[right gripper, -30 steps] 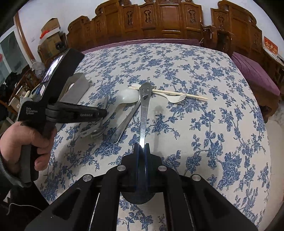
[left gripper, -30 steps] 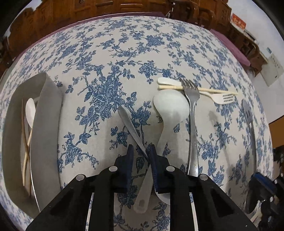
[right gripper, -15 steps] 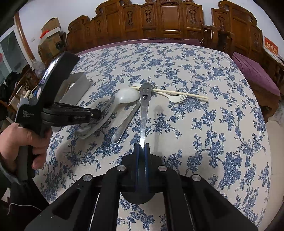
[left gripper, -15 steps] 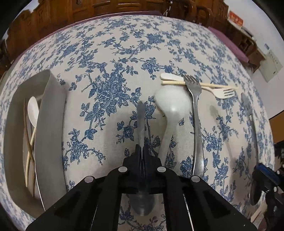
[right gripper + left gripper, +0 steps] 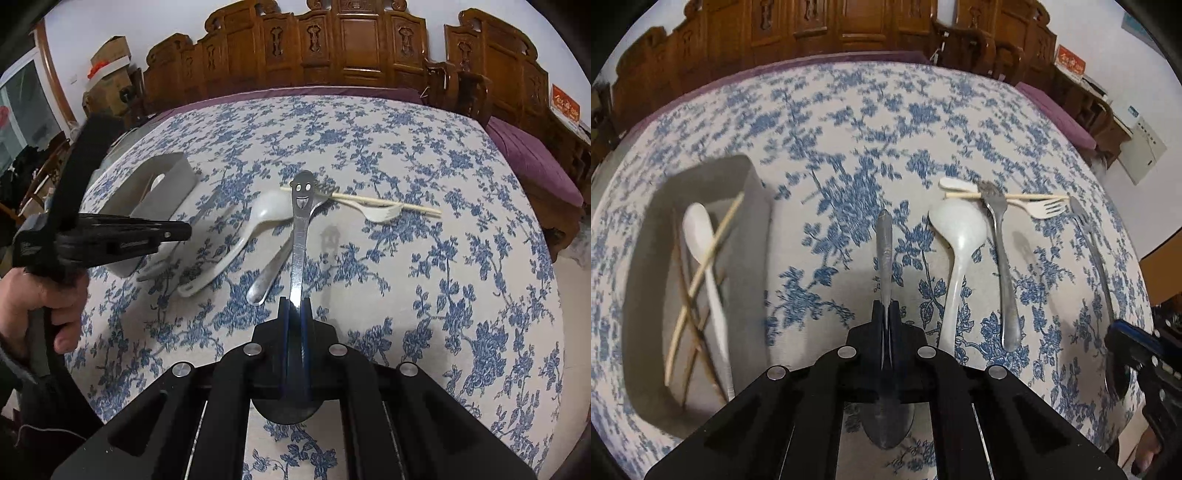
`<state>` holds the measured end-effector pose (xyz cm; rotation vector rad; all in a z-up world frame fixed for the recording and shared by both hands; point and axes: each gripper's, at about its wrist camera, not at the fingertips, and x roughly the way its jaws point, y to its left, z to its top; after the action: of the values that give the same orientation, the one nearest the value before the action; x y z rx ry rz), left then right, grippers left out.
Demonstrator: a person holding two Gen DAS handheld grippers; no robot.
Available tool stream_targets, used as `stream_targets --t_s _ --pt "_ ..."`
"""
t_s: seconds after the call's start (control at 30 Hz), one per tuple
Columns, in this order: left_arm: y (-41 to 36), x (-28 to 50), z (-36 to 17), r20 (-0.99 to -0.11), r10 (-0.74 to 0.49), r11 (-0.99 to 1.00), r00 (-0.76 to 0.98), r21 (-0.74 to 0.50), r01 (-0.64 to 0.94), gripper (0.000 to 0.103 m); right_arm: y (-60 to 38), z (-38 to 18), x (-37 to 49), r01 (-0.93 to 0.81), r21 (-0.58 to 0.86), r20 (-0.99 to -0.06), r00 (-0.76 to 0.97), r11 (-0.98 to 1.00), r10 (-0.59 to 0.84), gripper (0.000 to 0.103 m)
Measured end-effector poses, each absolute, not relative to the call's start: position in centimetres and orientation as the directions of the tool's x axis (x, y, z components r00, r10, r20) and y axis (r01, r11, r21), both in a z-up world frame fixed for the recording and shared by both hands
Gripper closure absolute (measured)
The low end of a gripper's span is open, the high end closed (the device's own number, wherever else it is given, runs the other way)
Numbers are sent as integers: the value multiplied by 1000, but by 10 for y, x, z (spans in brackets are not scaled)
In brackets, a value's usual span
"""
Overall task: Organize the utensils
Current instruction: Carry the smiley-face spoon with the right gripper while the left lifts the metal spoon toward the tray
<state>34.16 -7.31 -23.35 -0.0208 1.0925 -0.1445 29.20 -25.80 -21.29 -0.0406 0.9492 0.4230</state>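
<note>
My left gripper [image 5: 886, 306] is shut on a metal spoon [image 5: 884, 240] and holds it above the cloth, handle forward, bowl under the jaws. To its left lies a grey tray [image 5: 757, 229] with a white spoon [image 5: 701, 229] and chopsticks [image 5: 701, 273] inside. On the cloth to the right lie a white ladle spoon [image 5: 956, 229], a metal fork [image 5: 1001, 258], a white plastic fork [image 5: 1041, 208] and a chopstick [image 5: 1015, 195]. My right gripper [image 5: 294, 302] is shut on a metal spoon with a smiley-face handle [image 5: 301, 229], raised over the table.
The table wears a blue-flowered cloth [image 5: 406, 155]. Carved wooden furniture [image 5: 351, 44] lines the far side, and a purple seat [image 5: 528, 162] stands at the right. In the right wrist view a person's hand [image 5: 44, 299] grips the left tool beside the tray [image 5: 173, 192].
The left gripper closed on the metal spoon, lifted it off the cloth and moved left towards the tray. The right gripper and its smiley spoon stayed put.
</note>
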Motion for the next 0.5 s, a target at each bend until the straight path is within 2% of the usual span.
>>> stream_targets --t_s 0.5 --pt "-40 325 -169 -820 -139 989 554 -82 126 100 -213 -175 301 -401 183 -749 534 898 392 96"
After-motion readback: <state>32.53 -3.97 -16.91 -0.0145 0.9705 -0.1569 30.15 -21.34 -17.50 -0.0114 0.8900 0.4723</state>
